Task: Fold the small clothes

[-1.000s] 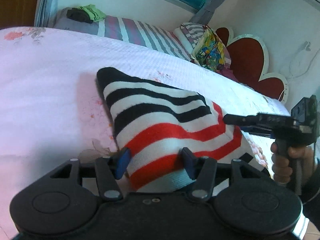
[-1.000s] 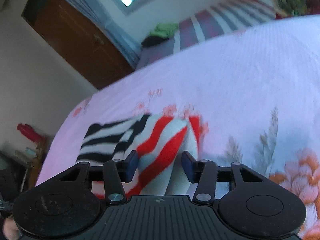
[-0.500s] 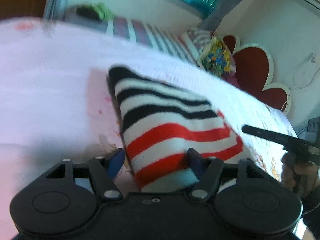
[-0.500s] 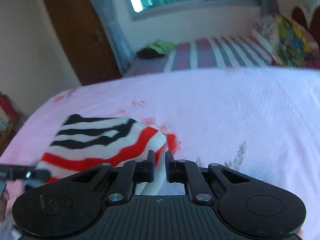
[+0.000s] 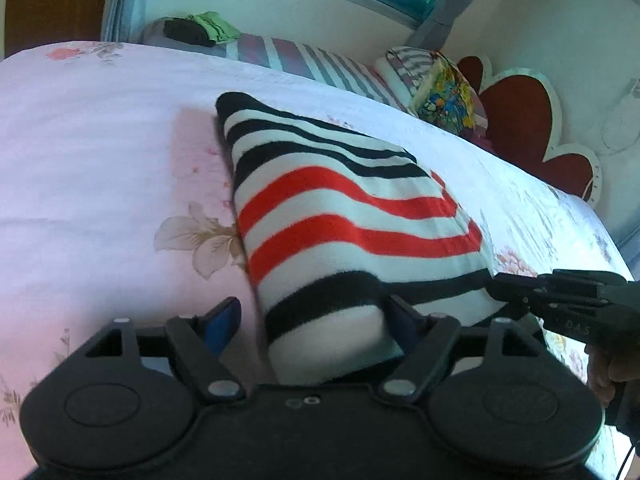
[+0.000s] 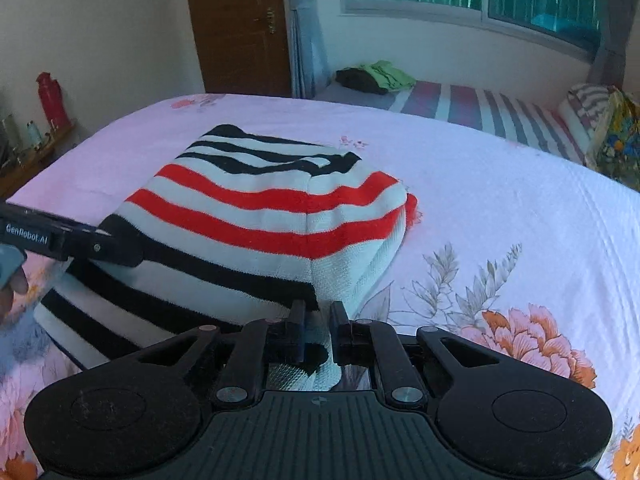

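A small knit garment (image 5: 340,216) with white, red and black stripes lies partly folded on the pink floral bedsheet (image 5: 80,168). My left gripper (image 5: 316,316) is open, its blue-padded jaws wide apart around the garment's near left end. My right gripper (image 6: 318,322) is shut on the near right edge of the garment (image 6: 260,216), pinching the cloth between its jaws. The right gripper also shows at the right of the left wrist view (image 5: 560,292), and the left gripper at the left of the right wrist view (image 6: 72,240).
A second bed with a striped cover (image 6: 480,108) stands behind, with dark and green clothes (image 6: 376,76) on it. Pillows (image 5: 436,84) and a red heart-shaped headboard (image 5: 532,128) are at the right. A wooden door (image 6: 240,24) and a shelf with a red bottle (image 6: 50,98) are at the left.
My right gripper closed on the garment's near right edge and both grippers drew back, so more of the garment's black-striped near end shows. My left gripper stayed open.
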Demonstrator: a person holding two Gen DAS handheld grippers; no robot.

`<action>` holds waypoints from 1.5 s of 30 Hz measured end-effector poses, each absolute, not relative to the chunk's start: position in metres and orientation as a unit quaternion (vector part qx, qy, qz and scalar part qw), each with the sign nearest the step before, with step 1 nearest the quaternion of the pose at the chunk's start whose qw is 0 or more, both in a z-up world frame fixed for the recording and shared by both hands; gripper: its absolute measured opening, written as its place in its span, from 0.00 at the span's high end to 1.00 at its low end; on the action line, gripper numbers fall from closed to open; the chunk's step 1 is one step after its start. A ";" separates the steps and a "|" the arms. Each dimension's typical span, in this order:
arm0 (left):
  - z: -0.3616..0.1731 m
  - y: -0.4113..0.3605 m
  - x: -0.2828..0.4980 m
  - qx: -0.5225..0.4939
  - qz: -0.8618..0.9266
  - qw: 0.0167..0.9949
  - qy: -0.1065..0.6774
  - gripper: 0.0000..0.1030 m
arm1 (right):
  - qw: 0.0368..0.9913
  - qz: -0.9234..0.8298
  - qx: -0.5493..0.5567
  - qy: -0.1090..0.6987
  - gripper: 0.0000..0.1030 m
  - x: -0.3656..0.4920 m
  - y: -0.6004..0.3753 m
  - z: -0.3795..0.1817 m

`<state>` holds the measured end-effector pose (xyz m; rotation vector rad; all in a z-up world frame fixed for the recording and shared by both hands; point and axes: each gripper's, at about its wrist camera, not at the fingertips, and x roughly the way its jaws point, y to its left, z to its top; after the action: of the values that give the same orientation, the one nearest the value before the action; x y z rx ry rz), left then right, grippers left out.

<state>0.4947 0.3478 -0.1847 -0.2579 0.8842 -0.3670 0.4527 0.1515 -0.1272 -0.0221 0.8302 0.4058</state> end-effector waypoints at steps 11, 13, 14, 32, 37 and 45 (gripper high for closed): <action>-0.168 0.341 0.445 -0.092 -0.153 0.885 0.430 0.32 | 0.889 0.212 -0.028 0.404 0.90 0.406 0.161 -0.103; -0.172 0.343 0.443 -0.100 -0.152 0.884 0.431 0.31 | 0.882 0.200 -0.043 0.424 0.90 0.407 0.164 -0.117; -0.172 0.343 0.442 -0.099 -0.150 0.885 0.430 0.31 | 0.884 0.200 -0.039 0.421 0.90 0.407 0.163 -0.120; -0.178 0.336 0.425 -0.068 -0.127 0.894 0.425 0.27 | 0.889 0.184 -0.002 0.419 0.90 0.395 0.155 -0.117; -0.179 0.335 0.423 -0.070 -0.114 0.897 0.422 0.23 | 0.887 0.165 0.010 0.432 0.69 0.396 0.153 -0.126; -0.176 0.331 0.423 -0.057 -0.102 0.899 0.423 0.22 | 0.882 0.163 0.028 0.441 0.69 0.401 0.152 -0.128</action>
<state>0.4231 0.3308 -0.1764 -0.1182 0.8748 -0.2119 0.4011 0.1522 -0.1284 0.0589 0.9174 0.3397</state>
